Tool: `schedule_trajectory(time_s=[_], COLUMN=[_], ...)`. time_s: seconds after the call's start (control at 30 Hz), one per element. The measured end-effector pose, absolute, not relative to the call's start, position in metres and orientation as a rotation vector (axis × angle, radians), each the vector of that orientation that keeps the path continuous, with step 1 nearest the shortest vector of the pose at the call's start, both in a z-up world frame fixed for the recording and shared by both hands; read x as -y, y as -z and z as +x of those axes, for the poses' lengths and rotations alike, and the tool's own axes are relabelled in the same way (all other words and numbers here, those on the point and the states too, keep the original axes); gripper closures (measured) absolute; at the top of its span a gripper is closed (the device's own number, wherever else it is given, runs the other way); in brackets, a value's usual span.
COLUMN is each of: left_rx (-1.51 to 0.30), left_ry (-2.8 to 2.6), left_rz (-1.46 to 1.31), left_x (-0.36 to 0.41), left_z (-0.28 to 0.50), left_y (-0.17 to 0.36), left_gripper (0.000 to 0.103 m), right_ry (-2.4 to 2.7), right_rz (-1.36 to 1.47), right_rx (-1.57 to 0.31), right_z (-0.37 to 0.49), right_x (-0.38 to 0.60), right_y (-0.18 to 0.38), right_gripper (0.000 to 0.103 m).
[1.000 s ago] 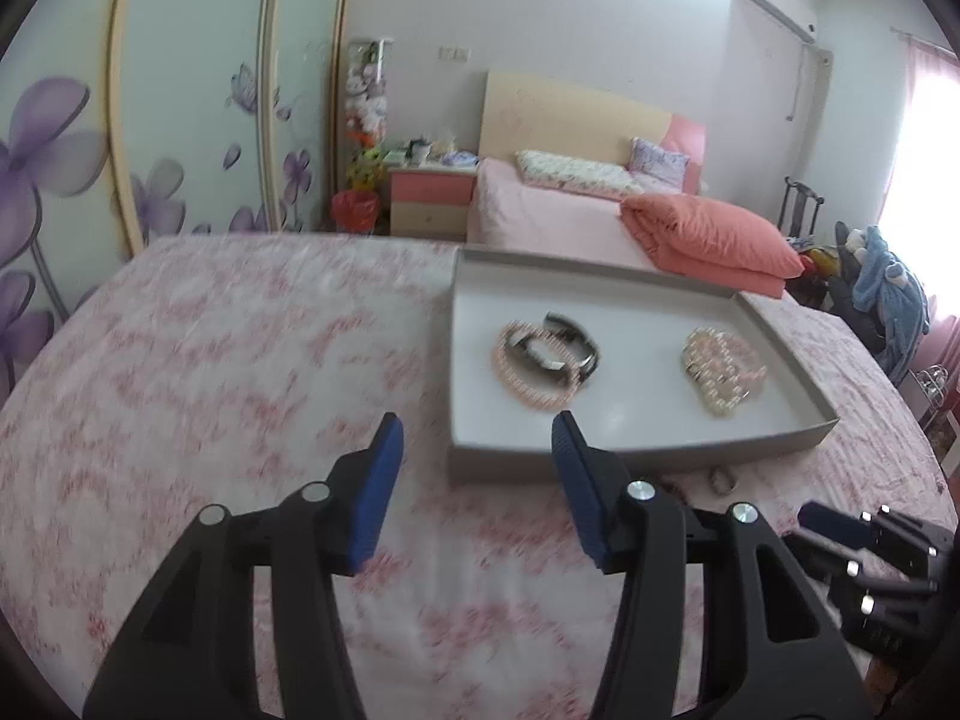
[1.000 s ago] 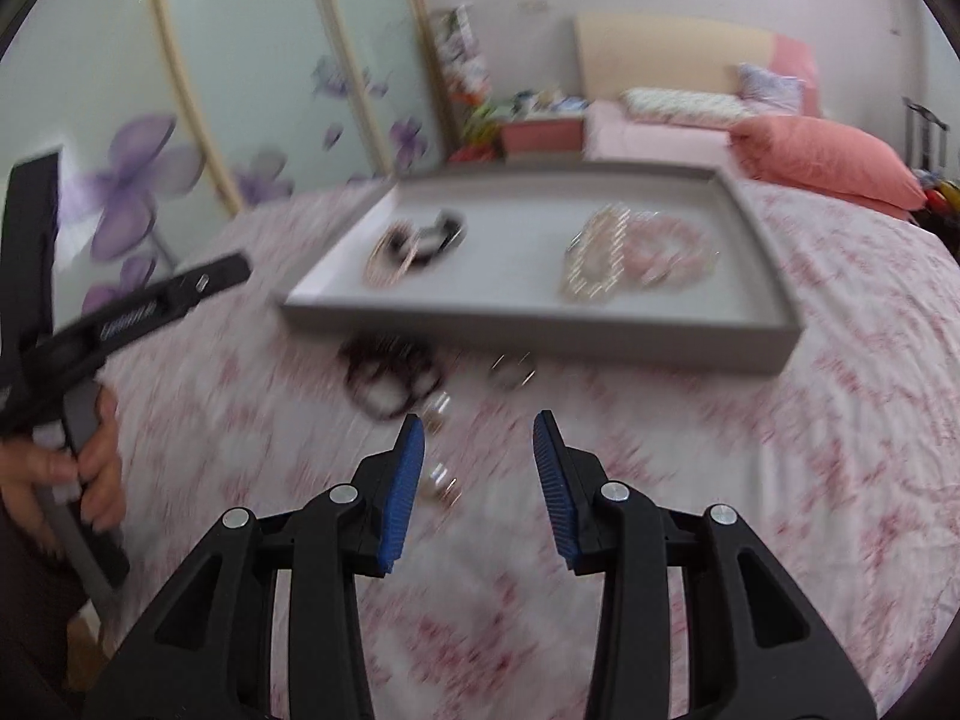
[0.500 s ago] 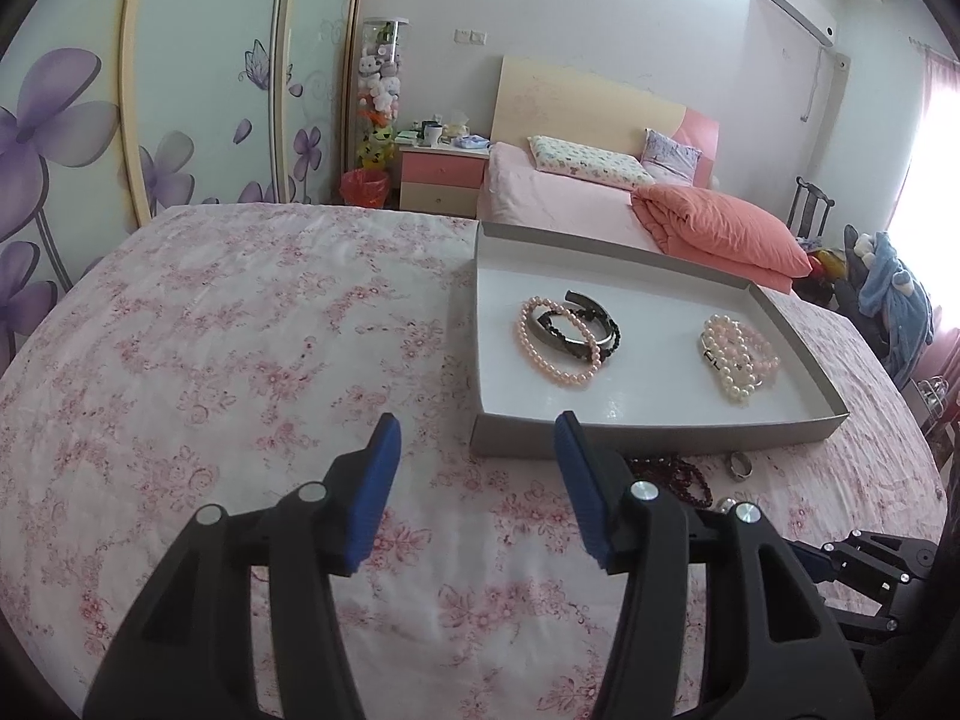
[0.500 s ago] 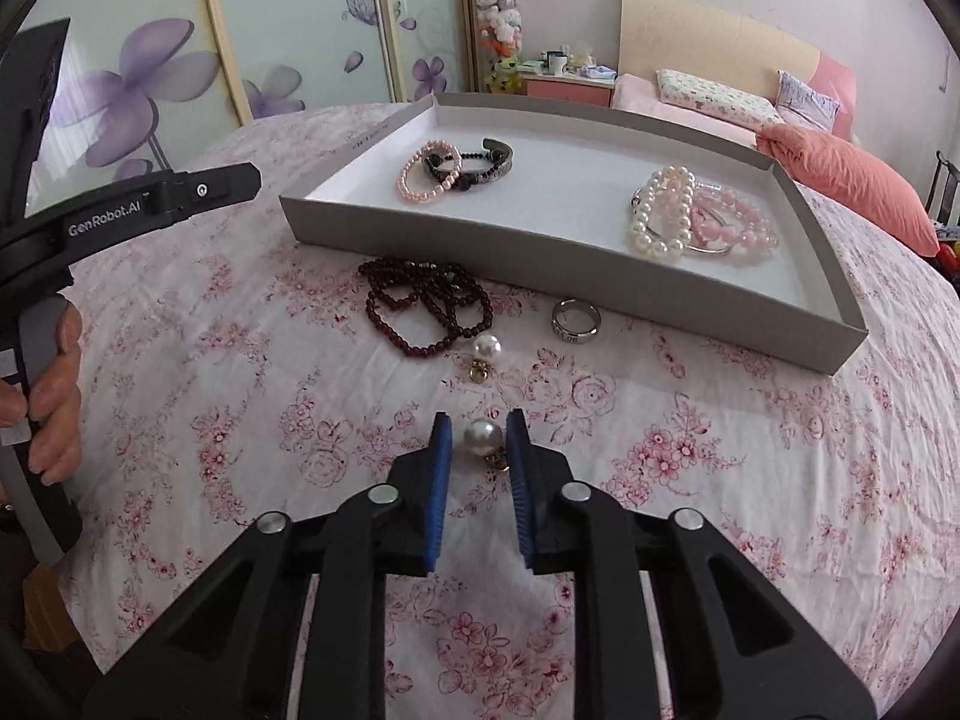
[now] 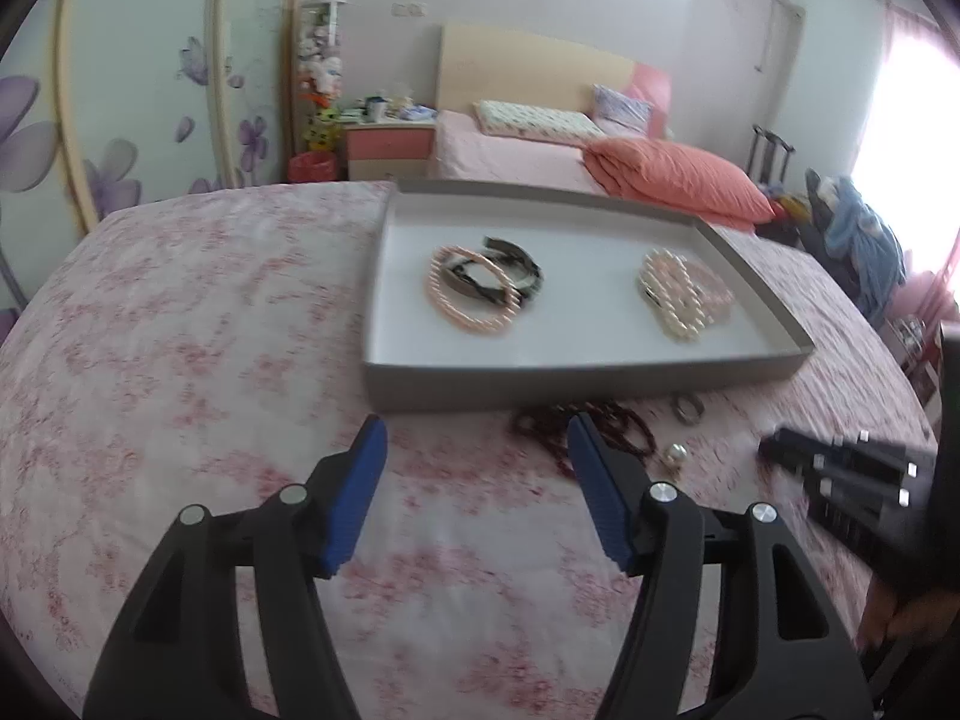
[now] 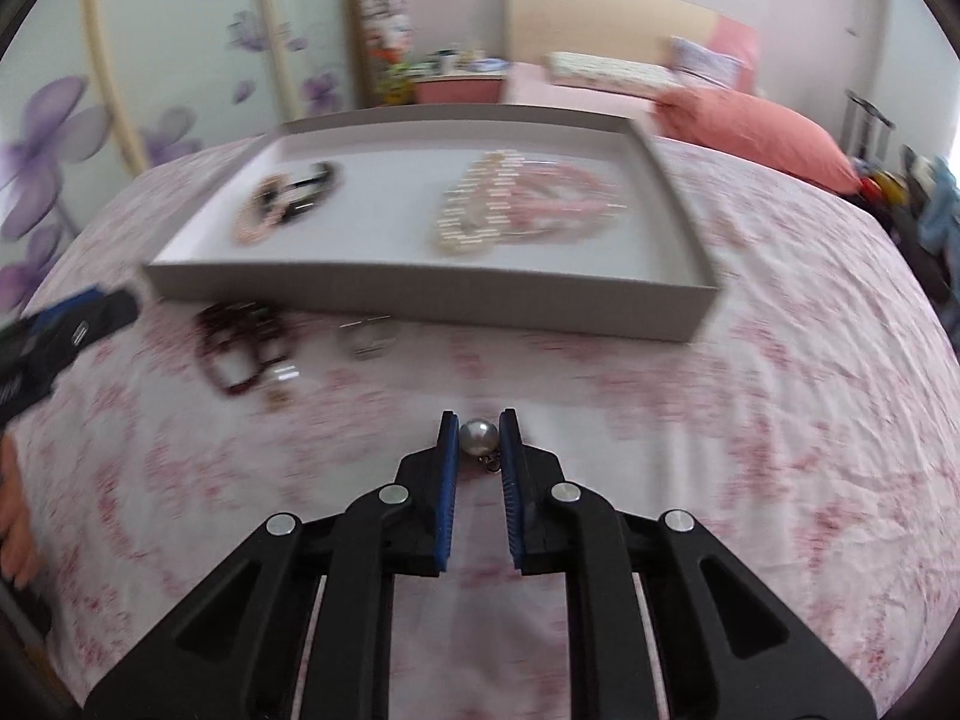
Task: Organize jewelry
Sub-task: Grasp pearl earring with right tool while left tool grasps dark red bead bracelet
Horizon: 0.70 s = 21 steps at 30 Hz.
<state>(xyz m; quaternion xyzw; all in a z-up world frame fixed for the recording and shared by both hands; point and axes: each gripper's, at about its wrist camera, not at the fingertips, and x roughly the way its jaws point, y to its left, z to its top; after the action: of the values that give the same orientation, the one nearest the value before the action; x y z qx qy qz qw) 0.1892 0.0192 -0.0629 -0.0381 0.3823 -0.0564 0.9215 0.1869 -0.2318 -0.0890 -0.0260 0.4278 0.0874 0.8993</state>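
Right gripper (image 6: 478, 429): the 2 blue pads are clamped on a pearl earring (image 6: 478, 435), held at the fingertips above the floral bedspread (image 6: 780, 420). A small metal fitting hangs under the pearl; its form is too small to make out. The jaws have just been closing, with the pearl between them.

Left gripper (image 5: 474, 450): fingers stand wide apart with nothing between them, over bare bedspread. The jaws have just been opening. The right finger covers part of the dark red bead strand (image 5: 624, 426) at 1 o'clock from the fingertips.

Grey tray (image 6: 420, 294): lies at 12 o'clock from the right gripper. Inside, at its left end, a pink bead bracelet (image 5: 468, 294) overlaps a black bangle (image 5: 516, 258); at its right end lies a heap of white and pink pearl strands (image 5: 684, 294). How many strands cannot be told, as motion blur smears both groups in the right wrist view.

On the bedspread just outside the tray's near wall: the dark red strand, a metal ring (image 5: 688, 407) and a second pearl earring (image 5: 677, 453). In the right wrist view these 3 items are streaked and hard to separate.

The left wrist view cuts off the right gripper at the 3 o'clock edge, blurred. Part of a hand (image 6: 15, 516) shows at the 9 o'clock edge of the right wrist view, cropped.
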Motion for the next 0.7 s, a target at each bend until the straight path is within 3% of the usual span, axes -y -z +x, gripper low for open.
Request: schedule_trajectory(time_s=[0.3, 0.7], left_rx=[-0.869, -0.942], left_ry=[0.162, 0.15], left_rz=[-0.006, -0.109], left_x=[0.011, 0.032], left_z=[0.201, 0.23], left_y=[0.081, 0.091], left_gripper=[0.04, 0.043], right_ry=[-0.11, -0.126], right_rz=[-0.017, -0.002], right_rx=[-0.881, -0.883], right_z=[0.193, 0.194], right_x=[0.253, 0.257], right_y=[0.09, 0.091], right_gripper=[0.088, 0.088])
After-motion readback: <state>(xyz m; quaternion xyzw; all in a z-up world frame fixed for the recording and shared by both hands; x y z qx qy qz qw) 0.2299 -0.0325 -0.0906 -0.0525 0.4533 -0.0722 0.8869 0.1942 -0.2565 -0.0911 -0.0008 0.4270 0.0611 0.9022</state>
